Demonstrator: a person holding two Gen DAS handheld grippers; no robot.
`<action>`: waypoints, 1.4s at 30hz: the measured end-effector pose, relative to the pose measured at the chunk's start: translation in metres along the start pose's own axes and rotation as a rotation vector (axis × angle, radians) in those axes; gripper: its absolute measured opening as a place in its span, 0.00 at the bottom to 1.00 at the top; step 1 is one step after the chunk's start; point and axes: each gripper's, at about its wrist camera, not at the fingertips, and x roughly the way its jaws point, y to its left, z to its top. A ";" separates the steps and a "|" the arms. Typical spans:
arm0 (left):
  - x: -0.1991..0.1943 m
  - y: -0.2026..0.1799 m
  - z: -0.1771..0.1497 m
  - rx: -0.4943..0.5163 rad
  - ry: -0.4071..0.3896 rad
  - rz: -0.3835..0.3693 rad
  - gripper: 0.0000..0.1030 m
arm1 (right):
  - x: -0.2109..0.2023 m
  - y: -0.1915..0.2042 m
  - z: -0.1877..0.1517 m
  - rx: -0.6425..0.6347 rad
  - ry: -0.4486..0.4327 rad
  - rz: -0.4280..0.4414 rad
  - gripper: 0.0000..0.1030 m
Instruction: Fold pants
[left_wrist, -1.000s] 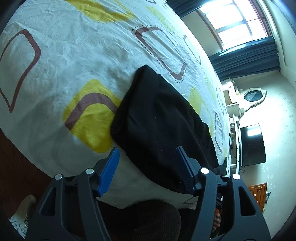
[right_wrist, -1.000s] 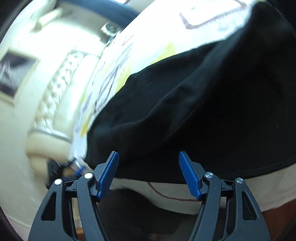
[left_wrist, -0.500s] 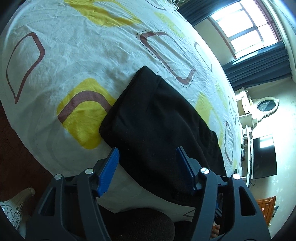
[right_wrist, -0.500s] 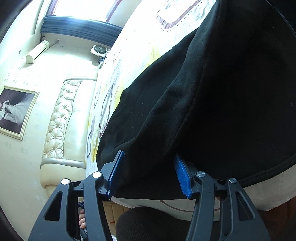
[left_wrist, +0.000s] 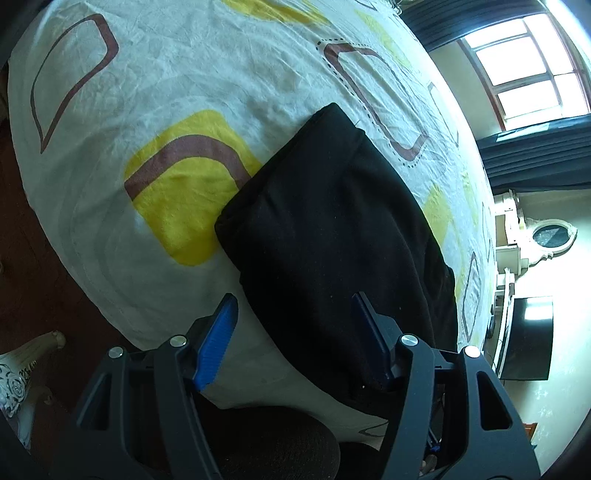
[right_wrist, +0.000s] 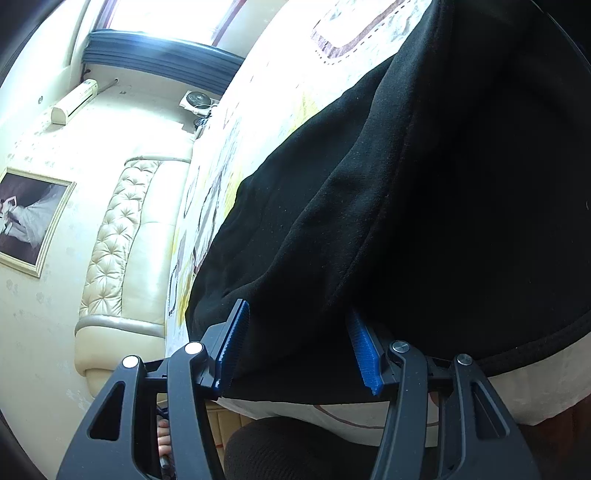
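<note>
Black pants (left_wrist: 332, 229) lie folded in a thick stack near the front edge of a bed (left_wrist: 184, 74) covered in a white sheet with yellow and brown shapes. My left gripper (left_wrist: 295, 332) is open just above the bed's front edge, its right finger over the stack's near edge and its left finger over bare sheet. In the right wrist view the pants (right_wrist: 424, 203) fill most of the frame. My right gripper (right_wrist: 297, 339) is open with the near hem of the pants between its blue pads (right_wrist: 364, 350).
A padded cream headboard (right_wrist: 118, 236) and a framed picture (right_wrist: 29, 218) are left of the right gripper. A window (left_wrist: 524, 62), dark curtains, a dresser with an oval mirror (left_wrist: 550, 236) and a television (left_wrist: 528, 336) stand beyond the bed. Dark floor lies at lower left.
My right gripper has moved forward until the pants' near edge lies between its fingers. My left gripper has shifted slightly; both stay open.
</note>
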 end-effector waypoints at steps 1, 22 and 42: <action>-0.001 -0.002 0.001 0.001 -0.009 -0.002 0.60 | -0.001 0.001 0.001 0.001 -0.001 0.002 0.51; -0.001 -0.008 0.000 -0.092 0.011 -0.029 0.60 | -0.004 -0.005 0.000 0.000 -0.002 0.023 0.51; -0.002 -0.010 0.001 -0.114 -0.006 -0.064 0.60 | -0.006 -0.003 -0.003 -0.021 -0.009 0.029 0.51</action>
